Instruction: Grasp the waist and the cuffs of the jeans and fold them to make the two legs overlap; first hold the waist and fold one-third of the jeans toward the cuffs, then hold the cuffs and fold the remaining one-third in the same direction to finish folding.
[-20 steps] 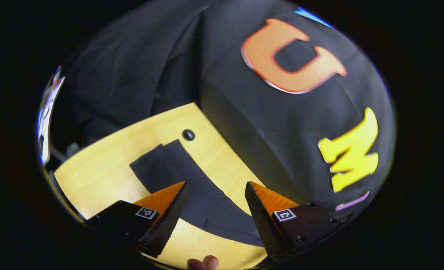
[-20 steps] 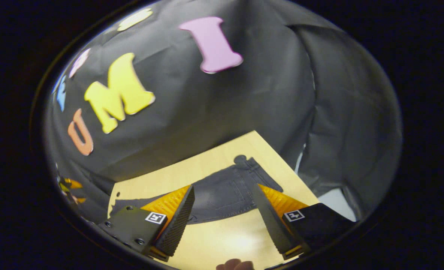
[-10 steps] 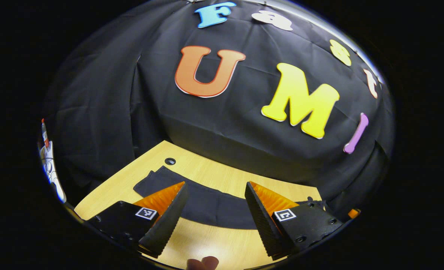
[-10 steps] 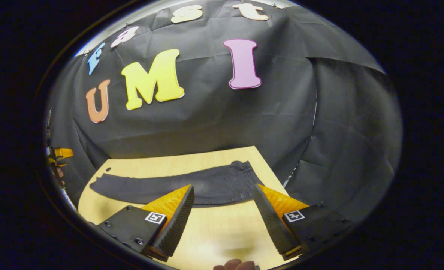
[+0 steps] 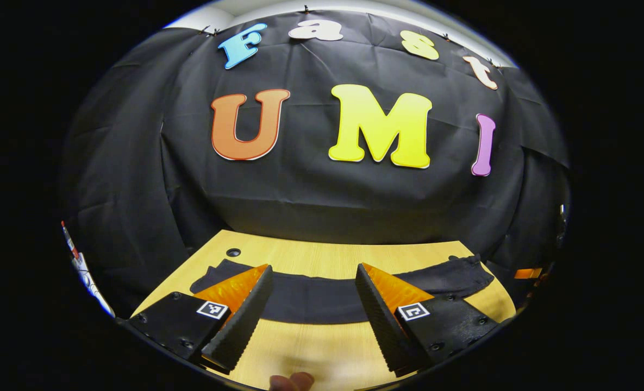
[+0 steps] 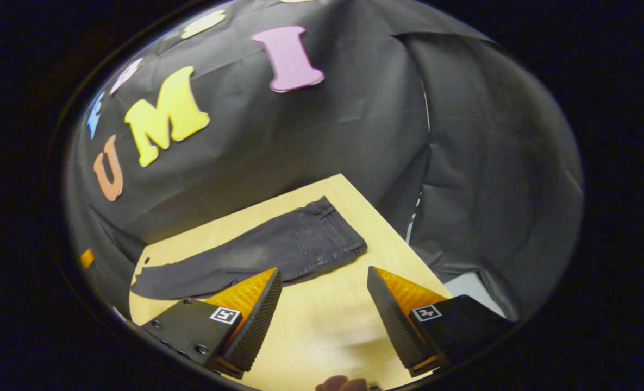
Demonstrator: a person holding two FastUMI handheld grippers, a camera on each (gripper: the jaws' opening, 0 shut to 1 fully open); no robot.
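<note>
Dark grey jeans (image 5: 322, 298) lie flat on the wooden table (image 5: 327, 347), legs together. In the left gripper view the cuffs (image 5: 207, 274) point left and the waist (image 5: 463, 271) right. The left gripper (image 5: 311, 320) hangs open above the table's near side, with the middle of the jeans showing between its fingers. In the right gripper view the jeans (image 6: 256, 255) run from the cuffs (image 6: 142, 282) at left to the waist (image 6: 338, 228) at right. The right gripper (image 6: 324, 320) is open over bare table (image 6: 322, 326), short of the waist end.
A small round hole (image 5: 233, 252) sits in the table's far left corner. Black cloth walls stand close behind and beside the table. The table's right edge (image 6: 398, 239) drops off just past the waist. A fingertip (image 5: 292, 381) shows at the bottom of each view.
Both cameras swung. The left gripper view levelled out and now faces the back wall squarely. The right gripper view tilted and turned toward the waist end. Both grippers stayed open.
</note>
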